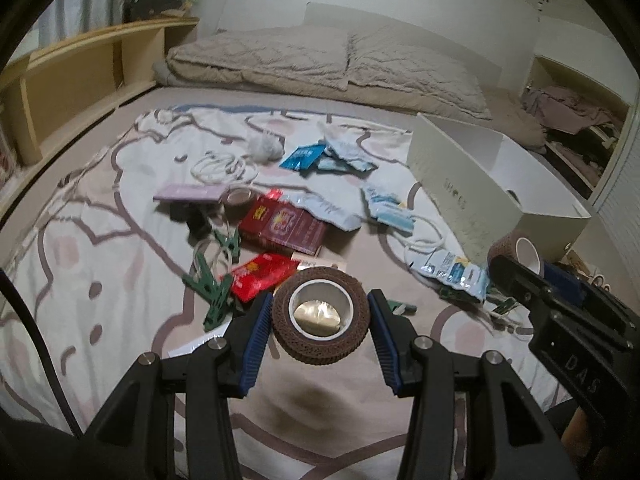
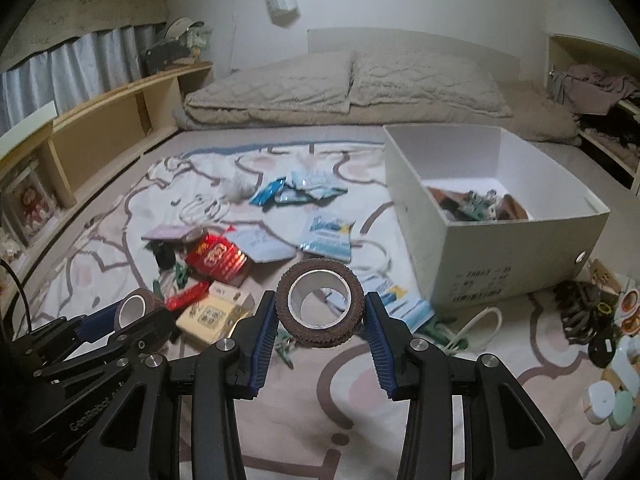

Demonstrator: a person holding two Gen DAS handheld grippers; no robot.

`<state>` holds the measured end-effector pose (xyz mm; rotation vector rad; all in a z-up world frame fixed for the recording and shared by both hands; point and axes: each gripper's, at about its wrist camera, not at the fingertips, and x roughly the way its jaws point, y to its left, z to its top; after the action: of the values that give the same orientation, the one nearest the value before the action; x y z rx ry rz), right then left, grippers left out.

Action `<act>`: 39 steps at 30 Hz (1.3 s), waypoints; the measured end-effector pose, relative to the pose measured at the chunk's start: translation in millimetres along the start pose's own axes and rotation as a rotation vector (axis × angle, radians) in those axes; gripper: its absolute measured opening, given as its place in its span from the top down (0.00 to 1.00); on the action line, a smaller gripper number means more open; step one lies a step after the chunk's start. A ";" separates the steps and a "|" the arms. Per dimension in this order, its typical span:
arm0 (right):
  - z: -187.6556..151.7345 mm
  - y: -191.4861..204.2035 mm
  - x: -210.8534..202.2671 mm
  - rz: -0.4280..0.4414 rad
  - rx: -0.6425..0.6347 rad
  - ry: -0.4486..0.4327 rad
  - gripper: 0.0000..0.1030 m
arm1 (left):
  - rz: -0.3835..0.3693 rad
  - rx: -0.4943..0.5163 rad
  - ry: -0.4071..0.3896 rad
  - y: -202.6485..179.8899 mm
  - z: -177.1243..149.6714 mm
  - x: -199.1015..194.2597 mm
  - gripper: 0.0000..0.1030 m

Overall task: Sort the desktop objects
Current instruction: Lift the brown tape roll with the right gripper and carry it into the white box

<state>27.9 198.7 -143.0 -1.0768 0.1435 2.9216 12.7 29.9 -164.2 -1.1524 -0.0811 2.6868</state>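
the left gripper [image 1: 320,316] has its fingers [image 1: 256,340] clenched on a brown bandage roll [image 1: 320,322], lifted above the patterned bed sheet [image 1: 100,280]. the right gripper [image 2: 320,312] grips a second brown roll [image 2: 320,308] the same way, its blue pads pressed to both sides. behind them packets, a red box [image 1: 284,226] and green clips [image 1: 216,288] lie scattered on the bed. an open white box [image 2: 500,248] stands to the right, already holding a few things.

brown tape roll [image 1: 320,316], second brown tape roll [image 2: 320,304], both gripped
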 end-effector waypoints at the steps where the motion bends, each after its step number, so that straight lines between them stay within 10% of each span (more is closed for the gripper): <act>1: 3.2 -0.9 -2.0 0.000 0.003 -0.007 0.58 | -0.012 0.011 -0.002 -1.0 4.0 -1.4 0.53; 28: 134.6 -16.5 -56.0 -0.001 0.063 -0.259 0.58 | -0.110 0.079 -0.225 -41.8 116.5 -35.9 0.53; 39: 164.2 -81.3 -33.9 -0.103 0.149 -0.297 0.58 | -0.166 0.098 -0.236 -72.9 151.2 -17.4 0.53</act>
<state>-48.0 295.5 -3.0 -0.6038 0.2824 2.8802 -71.9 102.4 -37.4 -0.7624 -0.0779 2.6333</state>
